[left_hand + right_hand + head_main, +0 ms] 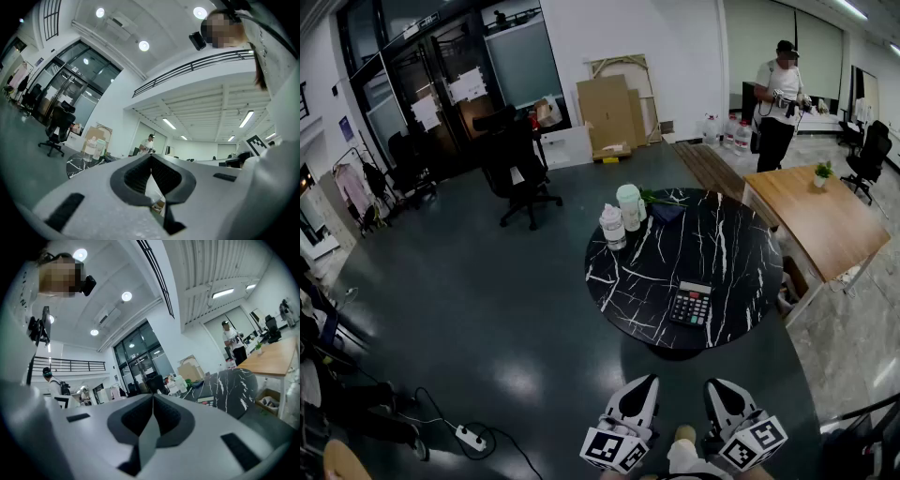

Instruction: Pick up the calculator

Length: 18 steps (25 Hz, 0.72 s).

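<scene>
The calculator (pixel 691 305) is dark with light keys and lies flat near the front edge of a round black marble table (pixel 741 253). Both grippers are at the bottom of the head view, well short of the table and apart from the calculator. My left gripper (pixel 639 387) is shut with nothing in it; its tips meet in the left gripper view (pixel 151 157). My right gripper (pixel 720 391) is also shut and empty, its jaws closed in the right gripper view (pixel 153 397). There the calculator (pixel 205 400) shows far ahead on the table's near side.
Two pale bottles (pixel 621 216), a green stem and a dark cloth (pixel 666 211) sit at the table's far side. A wooden table (pixel 825 220) with a small plant stands to the right. A black office chair (pixel 520 169), cardboard boxes (pixel 609 112), a standing person (pixel 780 98) and a floor power strip (pixel 471 438) are around.
</scene>
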Each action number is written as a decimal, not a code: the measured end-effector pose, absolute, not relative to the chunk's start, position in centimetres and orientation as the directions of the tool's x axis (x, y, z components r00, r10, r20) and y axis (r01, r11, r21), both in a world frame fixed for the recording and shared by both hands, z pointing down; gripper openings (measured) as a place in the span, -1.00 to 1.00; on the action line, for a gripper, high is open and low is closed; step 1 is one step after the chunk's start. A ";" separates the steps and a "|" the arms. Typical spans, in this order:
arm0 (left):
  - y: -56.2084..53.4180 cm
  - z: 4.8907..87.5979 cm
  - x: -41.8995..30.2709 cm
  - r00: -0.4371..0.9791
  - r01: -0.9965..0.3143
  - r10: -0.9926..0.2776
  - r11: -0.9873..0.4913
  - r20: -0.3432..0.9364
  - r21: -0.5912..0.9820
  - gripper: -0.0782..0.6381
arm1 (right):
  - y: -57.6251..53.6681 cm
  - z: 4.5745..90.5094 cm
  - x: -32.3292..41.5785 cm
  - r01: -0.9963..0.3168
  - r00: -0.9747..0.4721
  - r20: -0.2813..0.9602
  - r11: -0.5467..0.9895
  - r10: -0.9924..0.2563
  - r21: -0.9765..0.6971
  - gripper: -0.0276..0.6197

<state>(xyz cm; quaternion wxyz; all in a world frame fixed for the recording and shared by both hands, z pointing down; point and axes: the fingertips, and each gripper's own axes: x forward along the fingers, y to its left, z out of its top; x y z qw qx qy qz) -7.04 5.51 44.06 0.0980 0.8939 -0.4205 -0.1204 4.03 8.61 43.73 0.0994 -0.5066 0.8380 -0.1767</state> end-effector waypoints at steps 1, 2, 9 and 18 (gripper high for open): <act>4.7 44.0 -6.7 0.614 -0.731 -0.778 -0.624 -0.132 0.275 -0.76 | 7.7 43.7 4.3 -0.811 -0.476 0.014 0.432 -0.879 -0.395 -0.89; 3.8 44.0 -6.3 0.611 -0.734 -0.781 -0.621 -0.132 0.273 -0.76 | 6.8 43.7 4.6 -0.807 -0.484 0.015 0.440 -0.875 -0.393 -0.89; -1.4 44.6 -2.4 0.616 -0.737 -0.778 -0.625 -0.127 0.257 -0.76 | 0.9 44.0 7.8 -0.778 -0.531 0.029 0.474 -0.847 -0.413 -0.89; -7.4 46.8 -0.4 0.580 -0.774 -0.810 -0.582 -0.089 0.248 -0.76 | -5.2 47.9 9.7 -0.766 -0.594 0.112 0.517 -0.797 -0.381 -0.89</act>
